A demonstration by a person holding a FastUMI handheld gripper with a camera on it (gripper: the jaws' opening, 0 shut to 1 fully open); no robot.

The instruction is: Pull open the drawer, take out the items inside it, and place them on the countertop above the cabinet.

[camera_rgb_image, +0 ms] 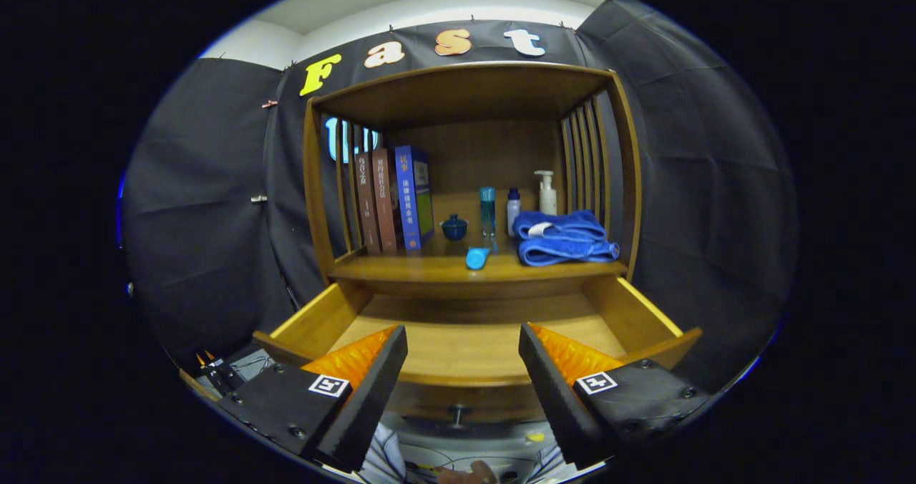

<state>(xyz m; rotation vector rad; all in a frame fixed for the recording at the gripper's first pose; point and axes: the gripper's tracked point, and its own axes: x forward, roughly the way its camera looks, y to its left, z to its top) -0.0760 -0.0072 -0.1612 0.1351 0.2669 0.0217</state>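
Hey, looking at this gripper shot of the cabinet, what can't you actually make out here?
- Drawer front floor: gripper view, hidden behind its own front panel and the open tool.
- Small light blue item on the countertop: too small to identify.
- Bottles behind the blue towels: labels too small.

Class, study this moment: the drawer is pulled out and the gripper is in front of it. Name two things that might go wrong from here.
1. The open gripper hangs over the pulled-out drawer; moving forward, its fingers may knock the drawer's front edge.
2. The light blue item lies near the countertop's front edge, with bottles and a folded blue towel behind it; a careless pass there might push it off or tip a bottle.
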